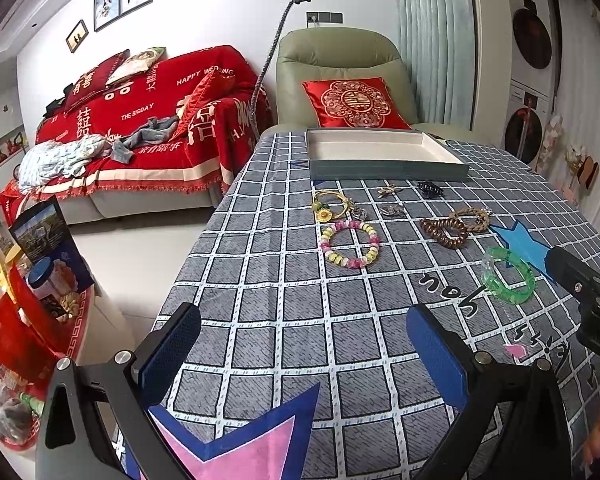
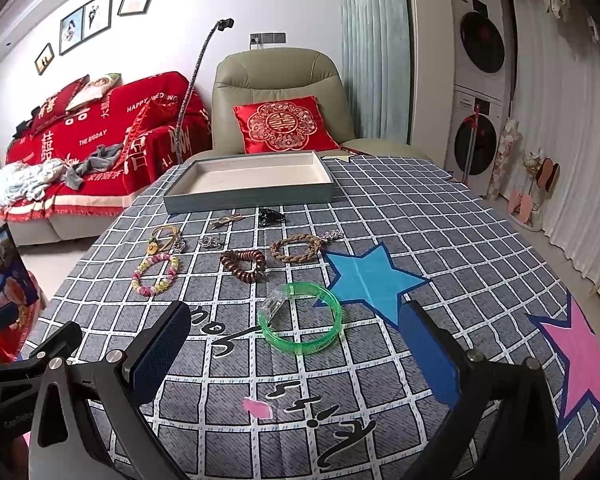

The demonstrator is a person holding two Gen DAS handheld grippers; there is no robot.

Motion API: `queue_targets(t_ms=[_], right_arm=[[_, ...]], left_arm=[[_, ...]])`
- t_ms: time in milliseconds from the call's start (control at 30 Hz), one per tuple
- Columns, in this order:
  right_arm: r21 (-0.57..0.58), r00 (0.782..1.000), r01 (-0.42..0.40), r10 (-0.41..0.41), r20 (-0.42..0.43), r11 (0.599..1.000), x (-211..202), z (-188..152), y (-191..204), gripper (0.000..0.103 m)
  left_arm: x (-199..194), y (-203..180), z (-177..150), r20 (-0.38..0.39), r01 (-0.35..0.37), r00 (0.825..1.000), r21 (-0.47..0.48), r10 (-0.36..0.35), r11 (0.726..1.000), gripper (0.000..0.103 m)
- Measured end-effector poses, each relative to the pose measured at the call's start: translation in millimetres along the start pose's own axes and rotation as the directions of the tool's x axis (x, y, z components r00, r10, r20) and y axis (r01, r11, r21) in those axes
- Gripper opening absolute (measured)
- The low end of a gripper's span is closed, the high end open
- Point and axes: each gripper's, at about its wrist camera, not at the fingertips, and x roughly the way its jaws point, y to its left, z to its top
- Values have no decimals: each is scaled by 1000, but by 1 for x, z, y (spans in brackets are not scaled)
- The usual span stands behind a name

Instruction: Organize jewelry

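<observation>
An empty grey tray with a cream inside sits at the table's far side. In front of it lie a green bangle, a pink-and-yellow bead bracelet, a brown coil hair tie, a braided bracelet, a gold bangle with a flower, a black claw clip and small clips. My left gripper is open and empty, short of the bead bracelet. My right gripper is open, with the green bangle between its fingers.
The table has a grey checked cloth with blue and pink stars. A green armchair with a red cushion stands behind it, a red-covered sofa to the left. A side shelf with jars is at the left edge.
</observation>
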Motion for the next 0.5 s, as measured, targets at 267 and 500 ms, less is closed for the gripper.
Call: queue_targets(t_ms=[267, 500], right_arm=[[5, 1000, -2, 2, 0, 1000, -1, 0, 0, 103], [5, 1000, -2, 2, 0, 1000, 0, 0, 0, 103]], left_arm=[[1, 1, 0, 2, -2, 1000, -1, 2, 1000, 103], [2, 2, -1, -1, -5, 1000, -2, 5, 1000, 103]])
